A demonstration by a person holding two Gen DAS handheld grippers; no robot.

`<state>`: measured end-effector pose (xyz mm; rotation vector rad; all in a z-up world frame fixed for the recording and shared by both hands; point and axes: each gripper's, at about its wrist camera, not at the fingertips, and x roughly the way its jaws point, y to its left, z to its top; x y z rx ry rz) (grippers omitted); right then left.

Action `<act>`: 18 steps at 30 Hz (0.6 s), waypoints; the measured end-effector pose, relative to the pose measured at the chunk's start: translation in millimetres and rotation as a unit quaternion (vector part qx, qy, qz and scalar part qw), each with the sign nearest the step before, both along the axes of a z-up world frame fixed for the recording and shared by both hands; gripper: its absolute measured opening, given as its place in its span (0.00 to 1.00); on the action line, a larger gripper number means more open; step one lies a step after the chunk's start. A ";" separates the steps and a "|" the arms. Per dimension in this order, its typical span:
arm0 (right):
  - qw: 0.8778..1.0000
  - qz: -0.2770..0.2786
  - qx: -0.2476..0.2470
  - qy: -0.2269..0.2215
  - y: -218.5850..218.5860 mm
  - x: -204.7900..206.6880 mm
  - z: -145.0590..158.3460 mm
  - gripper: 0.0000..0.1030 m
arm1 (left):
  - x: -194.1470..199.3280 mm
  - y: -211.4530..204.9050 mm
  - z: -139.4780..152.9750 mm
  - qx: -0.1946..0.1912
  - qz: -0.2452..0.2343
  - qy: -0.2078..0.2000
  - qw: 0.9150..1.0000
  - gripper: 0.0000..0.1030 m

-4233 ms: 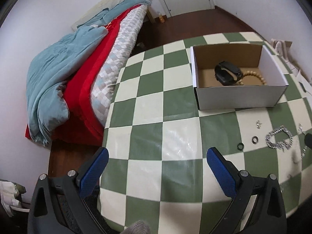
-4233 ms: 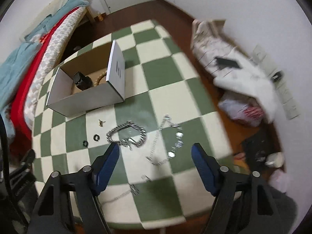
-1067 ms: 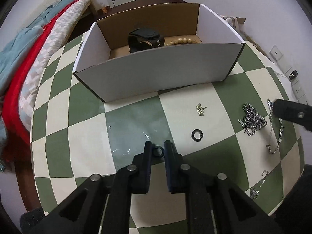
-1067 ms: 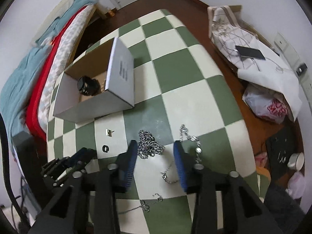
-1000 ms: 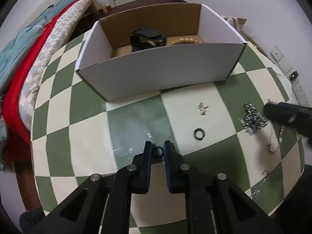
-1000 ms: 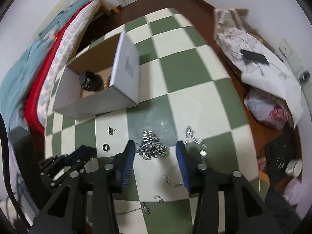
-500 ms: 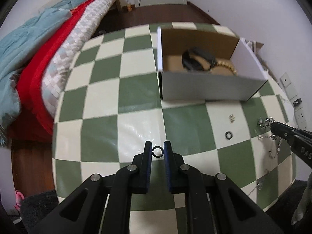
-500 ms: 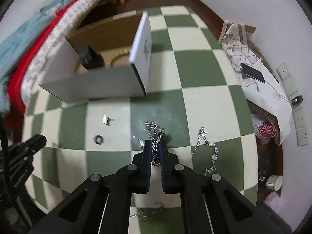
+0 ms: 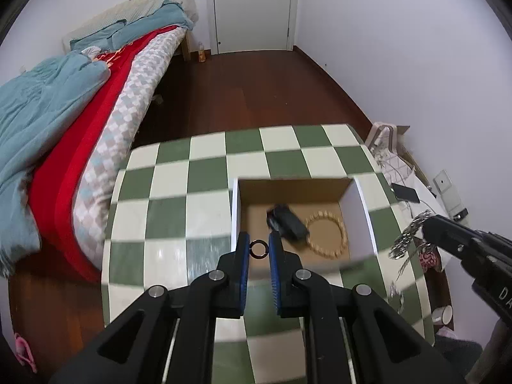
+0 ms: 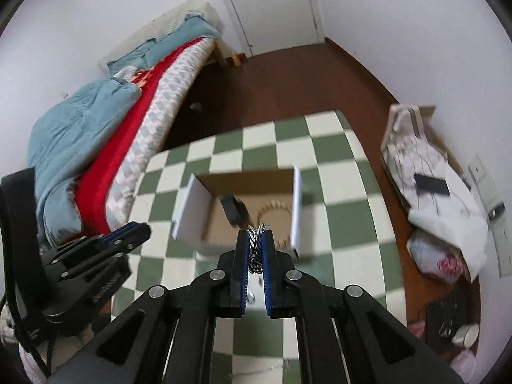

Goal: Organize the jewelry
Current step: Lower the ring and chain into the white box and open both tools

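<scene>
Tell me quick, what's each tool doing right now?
Left tool: closed on a small black ring.
Right tool: closed on a silver chain.

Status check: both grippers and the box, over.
Left gripper shut on black ring. Right gripper shut on silver chain. Box ahead, open, path clear.

Box (image 9: 364, 214) on table (image 9: 179, 211); watch (image 9: 288, 222), apparently, left of beads (image 9: 326, 236) inside.

Only the letters "DA" show, on the right hand-held gripper (image 9: 411, 233).
</scene>
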<state>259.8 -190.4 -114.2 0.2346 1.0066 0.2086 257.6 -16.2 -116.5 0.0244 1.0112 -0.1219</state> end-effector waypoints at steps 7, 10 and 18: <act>0.999 0.021 0.013 0.043 12.4 72.7 -27.3 0.08 | 53.7 3.4 -29.8 0.008 0.002 0.050 0.999 0.09; 0.997 0.026 0.002 0.067 16.4 101.4 -45.2 0.08 | 63.5 6.0 -44.5 0.020 0.006 0.064 0.998 0.09; 0.992 0.024 -0.026 0.122 13.3 139.1 -79.7 0.14 | 78.2 11.0 -60.5 0.018 0.026 0.092 0.995 0.15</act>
